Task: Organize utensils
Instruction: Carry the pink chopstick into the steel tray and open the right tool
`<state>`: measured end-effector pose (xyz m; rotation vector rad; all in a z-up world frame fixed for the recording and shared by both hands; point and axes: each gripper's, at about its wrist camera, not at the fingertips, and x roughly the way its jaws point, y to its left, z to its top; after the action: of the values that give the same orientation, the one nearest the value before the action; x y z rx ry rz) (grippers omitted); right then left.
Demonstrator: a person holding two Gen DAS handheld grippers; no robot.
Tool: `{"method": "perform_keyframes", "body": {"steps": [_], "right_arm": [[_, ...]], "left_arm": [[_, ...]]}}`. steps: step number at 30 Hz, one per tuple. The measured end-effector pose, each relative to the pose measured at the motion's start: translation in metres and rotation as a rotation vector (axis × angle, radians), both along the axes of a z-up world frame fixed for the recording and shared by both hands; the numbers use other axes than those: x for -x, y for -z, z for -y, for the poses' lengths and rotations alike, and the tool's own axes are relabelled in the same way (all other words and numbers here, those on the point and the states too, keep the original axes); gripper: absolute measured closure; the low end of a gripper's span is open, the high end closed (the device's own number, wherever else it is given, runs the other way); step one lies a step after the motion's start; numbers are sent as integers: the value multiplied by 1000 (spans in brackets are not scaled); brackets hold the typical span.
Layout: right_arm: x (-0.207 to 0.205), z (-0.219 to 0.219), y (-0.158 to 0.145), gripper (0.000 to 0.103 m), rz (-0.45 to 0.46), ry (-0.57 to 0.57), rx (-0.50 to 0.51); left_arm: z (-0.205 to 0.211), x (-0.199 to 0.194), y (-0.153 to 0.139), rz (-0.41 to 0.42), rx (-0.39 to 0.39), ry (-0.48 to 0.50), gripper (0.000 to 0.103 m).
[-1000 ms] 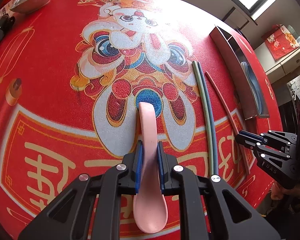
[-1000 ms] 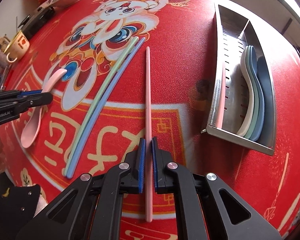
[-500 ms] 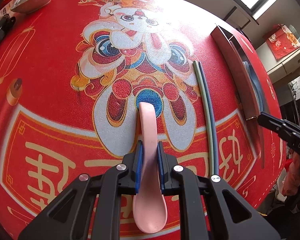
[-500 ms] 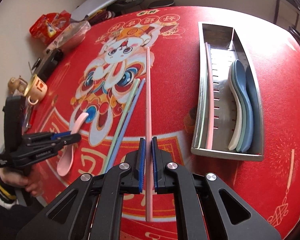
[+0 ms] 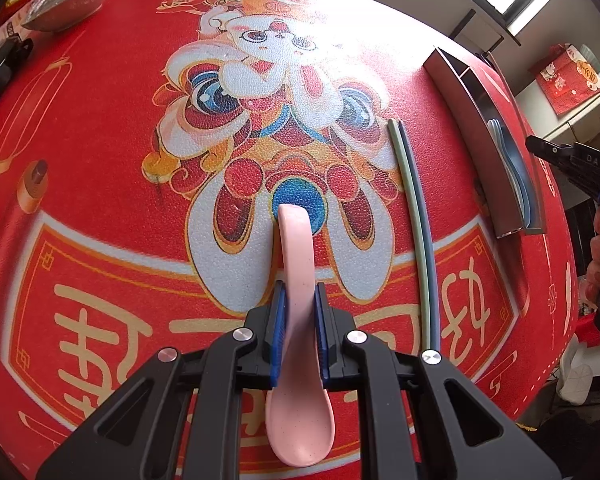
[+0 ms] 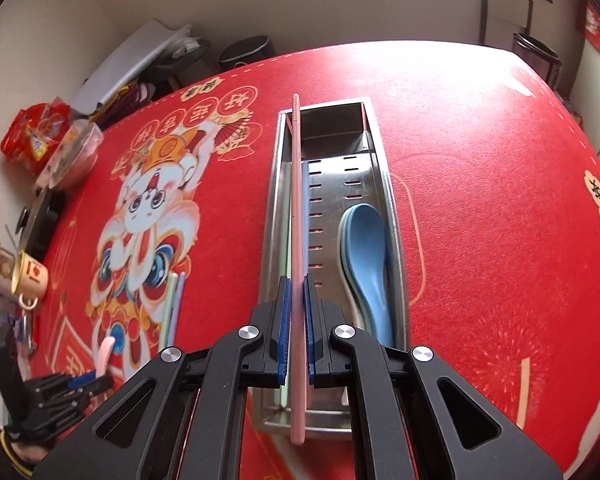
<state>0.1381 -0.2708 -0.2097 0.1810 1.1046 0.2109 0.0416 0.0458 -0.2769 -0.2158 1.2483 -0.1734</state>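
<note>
On the red festive tablecloth [image 5: 100, 128], the left gripper [image 5: 300, 332] is clenched on a pink spoon [image 5: 298, 380] (bowl toward the camera), while the right gripper [image 6: 296, 320] grasps a pink chopstick [image 6: 297, 200] above the left compartment of the steel tray [image 6: 392, 200] holding blue spoons [image 6: 366, 248].

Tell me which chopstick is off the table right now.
The pink chopstick, clamped in the right tool above the steel tray; the green and blue pair lies on the mat.
</note>
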Motion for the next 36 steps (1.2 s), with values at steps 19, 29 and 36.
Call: {"method": "perform_keyframes", "body": {"steps": [19, 29, 36], "right_arm": [[-19, -11, 39, 97, -126, -1, 4], [-5, -12, 37, 95, -132, 4, 6], [17, -11, 18, 95, -83, 0, 68]], "left_arm": [[1, 0, 0, -3, -11, -2, 89], [2, -1, 0, -4, -11, -1, 89], [3, -1, 0, -4, -13, -1, 90]]}}
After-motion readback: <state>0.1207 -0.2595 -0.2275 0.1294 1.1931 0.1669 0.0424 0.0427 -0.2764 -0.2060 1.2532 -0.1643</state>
